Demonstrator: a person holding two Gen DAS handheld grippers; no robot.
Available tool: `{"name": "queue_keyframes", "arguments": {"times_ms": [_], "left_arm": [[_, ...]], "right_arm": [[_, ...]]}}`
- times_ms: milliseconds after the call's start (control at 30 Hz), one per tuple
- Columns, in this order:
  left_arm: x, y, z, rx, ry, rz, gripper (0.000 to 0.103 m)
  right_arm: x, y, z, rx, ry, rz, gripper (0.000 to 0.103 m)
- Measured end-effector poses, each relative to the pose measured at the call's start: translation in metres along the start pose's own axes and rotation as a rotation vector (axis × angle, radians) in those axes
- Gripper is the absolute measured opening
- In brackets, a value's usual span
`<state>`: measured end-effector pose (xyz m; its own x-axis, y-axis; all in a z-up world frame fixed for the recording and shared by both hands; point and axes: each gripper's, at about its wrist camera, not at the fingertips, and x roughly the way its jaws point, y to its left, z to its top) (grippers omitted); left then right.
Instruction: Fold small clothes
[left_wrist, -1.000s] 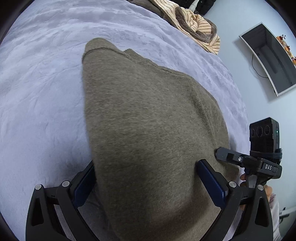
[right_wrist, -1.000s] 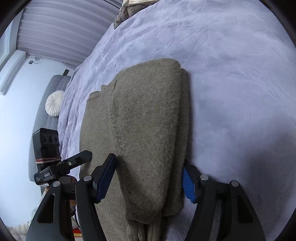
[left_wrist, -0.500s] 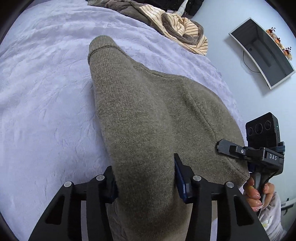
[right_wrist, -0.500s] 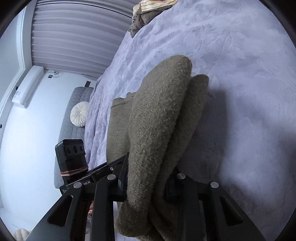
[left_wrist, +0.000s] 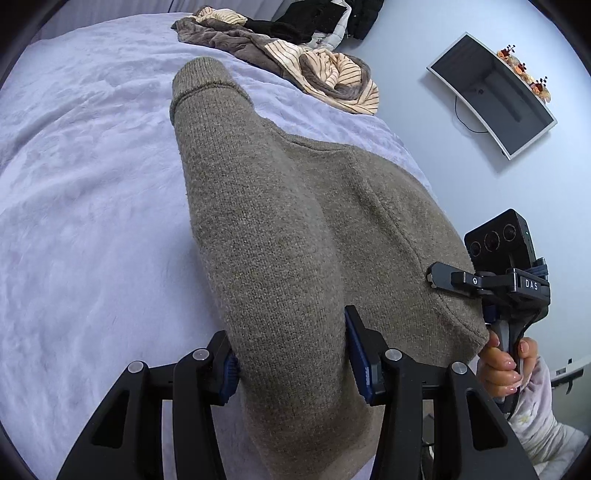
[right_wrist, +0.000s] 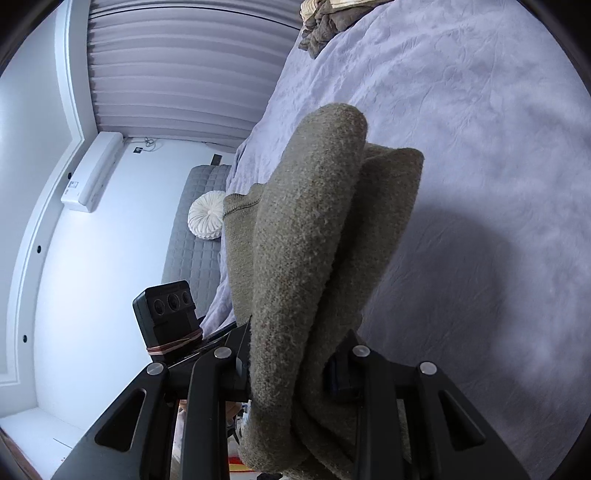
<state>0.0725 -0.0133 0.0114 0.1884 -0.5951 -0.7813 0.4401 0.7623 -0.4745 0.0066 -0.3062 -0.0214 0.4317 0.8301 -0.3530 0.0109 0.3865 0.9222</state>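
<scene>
Both grippers grasp the olive knit sweater (left_wrist: 280, 236): the left gripper (left_wrist: 291, 363) and the right gripper (right_wrist: 295, 365) each have their fingers clenched on its near edge, raised off the bed (left_wrist: 81, 206). Likely mid-fold; next, carry that edge forward onto the far part and release

Two close wrist views, shared sweater (left_wrist: 295, 229)

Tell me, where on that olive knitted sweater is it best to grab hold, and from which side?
Grip the thick folded edge nearest the person, coming in from the near side of the bed. The olive sweater is bunched into fat rolls there, so each claw bites several layers at once. Both already do: left claw and right claw are clamped on that edge.
</scene>
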Motion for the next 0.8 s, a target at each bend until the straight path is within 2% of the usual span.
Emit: {"name": "queue_keyframes", "arguments": {"times_ms": [167,233,300,400,433,467,500,633,700,733,767,800], "left_arm": [[-0.028,0.015,-0.047,-0.002,0.012,0.062,0.050],[-0.029,0.024,-0.064,-0.013,0.017,0.093,0.050],[-0.022,0.033,-0.080,-0.005,0.015,0.152,0.051],[-0.003,0.049,-0.105,-0.001,0.029,0.351,0.051],[-0.003,0.055,-0.111,-0.018,0.018,0.379,0.054],[-0.007,0.059,-0.116,-0.043,-0.004,0.366,0.064],[-0.014,0.063,-0.119,-0.069,-0.030,0.358,0.067],[-0.031,0.068,-0.114,-0.090,-0.104,0.420,0.068],[-0.036,0.065,-0.110,-0.105,-0.138,0.417,0.068],[-0.038,0.061,-0.110,-0.105,-0.150,0.406,0.068],[-0.039,0.058,-0.107,-0.096,-0.162,0.402,0.068],[-0.036,0.053,-0.106,-0.082,-0.171,0.409,0.068]], "right_arm": [[0.031,0.005,-0.035,0.022,0.052,0.033,0.030],[0.048,0.001,-0.046,0.025,0.075,0.017,0.030],[0.062,-0.009,-0.055,0.023,0.096,-0.034,0.033],[0.082,-0.034,-0.060,0.046,0.112,-0.191,0.034],[0.083,-0.042,-0.060,0.055,0.100,-0.232,0.034],[0.080,-0.048,-0.060,0.066,0.079,-0.241,0.039],[0.077,-0.051,-0.059,0.083,0.067,-0.226,0.045],[0.065,-0.057,-0.049,0.112,0.000,-0.174,0.047],[0.071,-0.067,-0.038,0.165,-0.015,-0.123,0.047],[0.074,-0.068,-0.043,0.196,-0.023,-0.111,0.043],[0.077,-0.066,-0.041,0.197,-0.027,-0.115,0.028],[0.078,-0.055,-0.040,0.140,-0.031,-0.145,0.027]]}}
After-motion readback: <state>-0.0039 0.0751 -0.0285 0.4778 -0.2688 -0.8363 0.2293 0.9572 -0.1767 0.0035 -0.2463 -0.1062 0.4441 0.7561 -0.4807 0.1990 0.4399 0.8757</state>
